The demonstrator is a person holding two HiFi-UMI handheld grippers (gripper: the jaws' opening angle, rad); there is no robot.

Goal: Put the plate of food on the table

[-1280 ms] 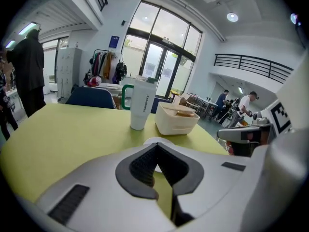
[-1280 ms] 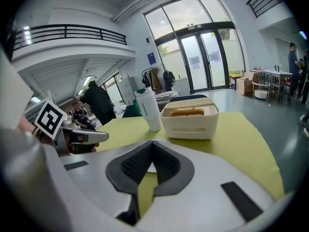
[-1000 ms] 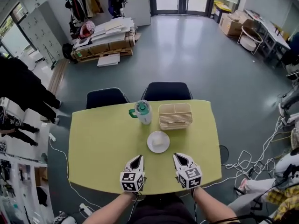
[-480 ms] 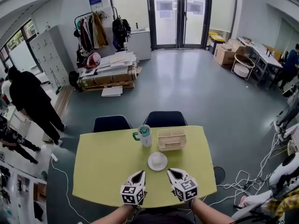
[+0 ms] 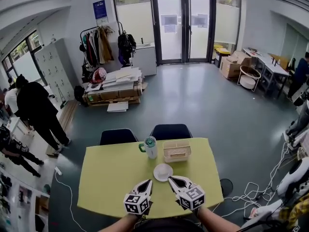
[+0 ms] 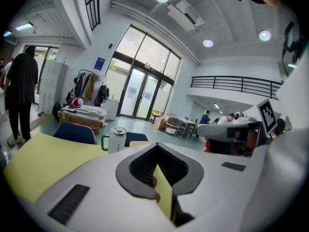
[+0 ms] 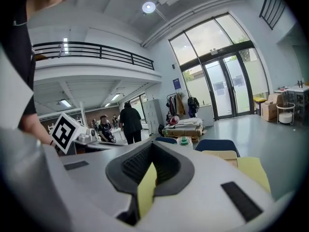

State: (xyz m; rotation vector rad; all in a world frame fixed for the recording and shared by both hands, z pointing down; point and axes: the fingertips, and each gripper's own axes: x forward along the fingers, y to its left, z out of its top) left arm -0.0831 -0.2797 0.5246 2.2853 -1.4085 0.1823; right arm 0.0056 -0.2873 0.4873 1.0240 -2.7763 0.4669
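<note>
At 9 o'clock of the scene in the head view, a person in dark clothes stands on the floor, well apart from the yellow worktop. The left hand-held gripper hangs over the worktop's near edge, at about 7 o'clock of the plate, pointing toward 1 o'clock. Its own view shows its jaws drawn together at the tips, and only a sliver of yellow worktop shows through the hollow behind them. A white bottle with a green lid stands upright at 11 o'clock of the plate, near the far edge. The white plate lies flat near the worktop's middle; what it carries is too small to tell. The right hand-held gripper points toward 11 o'clock, with its tips just beside the plate's rim at 5 o'clock; whether they touch it is unclear. In its own view these jaws are also closed together, with nothing clamped. A pale slatted basket sits at 1 o'clock of the plate, just beside the bottle
</note>
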